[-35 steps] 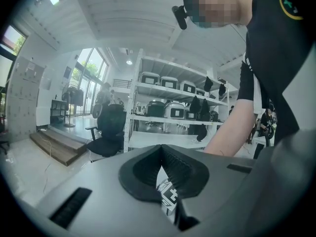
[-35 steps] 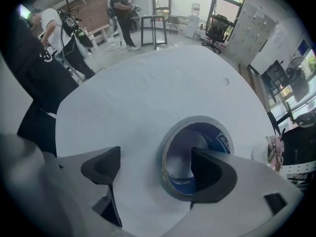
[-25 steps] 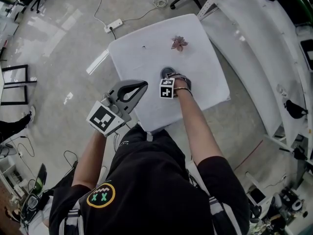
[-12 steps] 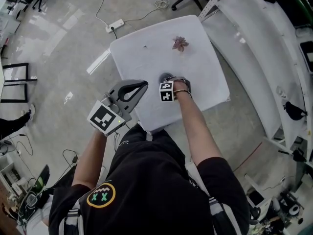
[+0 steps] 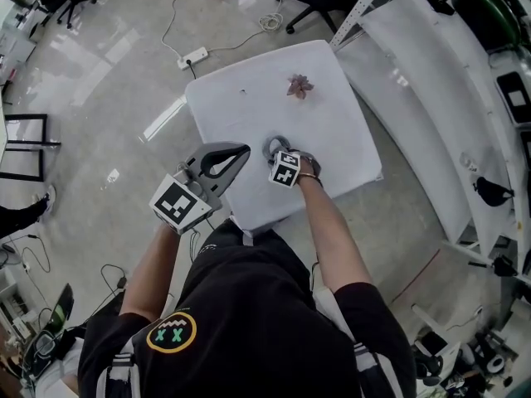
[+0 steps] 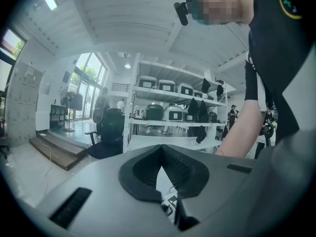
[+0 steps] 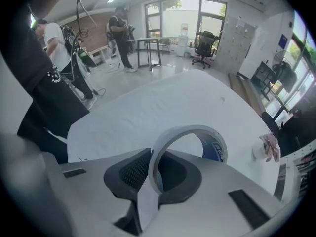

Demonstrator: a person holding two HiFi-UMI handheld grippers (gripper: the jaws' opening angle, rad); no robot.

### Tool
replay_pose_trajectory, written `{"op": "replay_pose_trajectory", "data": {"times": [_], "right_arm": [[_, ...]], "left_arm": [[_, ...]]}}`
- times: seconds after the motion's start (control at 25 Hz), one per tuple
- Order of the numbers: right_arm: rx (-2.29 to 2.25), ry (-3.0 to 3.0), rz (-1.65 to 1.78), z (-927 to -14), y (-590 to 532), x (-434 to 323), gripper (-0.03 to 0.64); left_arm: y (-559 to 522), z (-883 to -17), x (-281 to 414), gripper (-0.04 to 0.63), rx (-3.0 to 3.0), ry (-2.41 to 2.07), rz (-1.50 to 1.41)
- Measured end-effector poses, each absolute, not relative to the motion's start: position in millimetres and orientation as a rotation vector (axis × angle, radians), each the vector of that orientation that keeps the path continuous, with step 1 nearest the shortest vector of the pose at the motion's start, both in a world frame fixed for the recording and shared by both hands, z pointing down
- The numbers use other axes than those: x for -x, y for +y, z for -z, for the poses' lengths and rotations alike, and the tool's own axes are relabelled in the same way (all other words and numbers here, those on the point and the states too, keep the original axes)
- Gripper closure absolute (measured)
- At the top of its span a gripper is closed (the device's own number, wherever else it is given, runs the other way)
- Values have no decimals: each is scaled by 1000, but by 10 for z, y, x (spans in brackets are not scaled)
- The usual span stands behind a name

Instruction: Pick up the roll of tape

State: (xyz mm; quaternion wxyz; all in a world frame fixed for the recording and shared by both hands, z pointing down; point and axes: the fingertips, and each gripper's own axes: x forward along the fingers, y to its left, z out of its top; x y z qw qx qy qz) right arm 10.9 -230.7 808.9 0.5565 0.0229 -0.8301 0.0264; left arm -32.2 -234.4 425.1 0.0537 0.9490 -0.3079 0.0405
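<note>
Two hand-held grippers show from the head view, one in each of the person's hands. The right hand-held gripper points steeply down over the near half of the white counter. Its jaws have just been closing and now pinch the roll of tape between their pads. In the right gripper view the roll of tape stands on edge in the right hand-held gripper, clamped across its band. The ring rises beyond the jaw tips, its inner face printed blue, and a white strip runs from it down between the jaws. Behind it lies the counter. Whether the roll is clear of the cloth, no view settles.

The left hand-held gripper sits level beside the counter's near left edge, apart from the roll. In the left gripper view, its tips meet with nothing between them.

A pinkish crumpled thing lies near the counter's far edge, well apart from the roll.
</note>
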Motion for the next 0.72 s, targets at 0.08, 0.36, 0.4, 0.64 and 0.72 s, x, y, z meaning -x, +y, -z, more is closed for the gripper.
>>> {"op": "replay_pose_trajectory", "data": {"times": [0.08,0.36,0.4,0.64,0.72], "right_arm": [[-97,-1985,-79,-8008,-2314,-95,549],[-267,-2156,-115,-7439,-2362,34,551],[-295,-2184,-114,-7334,-2380,48,549],[-439,-2321,-93,-6711,-2462,42,549],[-483,-2362,-81,-6503,-2478,17,549]], "left_arm": [[-2330,-4230,319,580,-2883,-933,-119],[-2247,-4252,319,580,-2951,-892,-138],[-2242,-4260,322,580,-2963,-886,-141],[-2253,-4250,330,580,-2977,-886,-138],[-2259,-4245,322,580,-2982,-885,-138]]}}
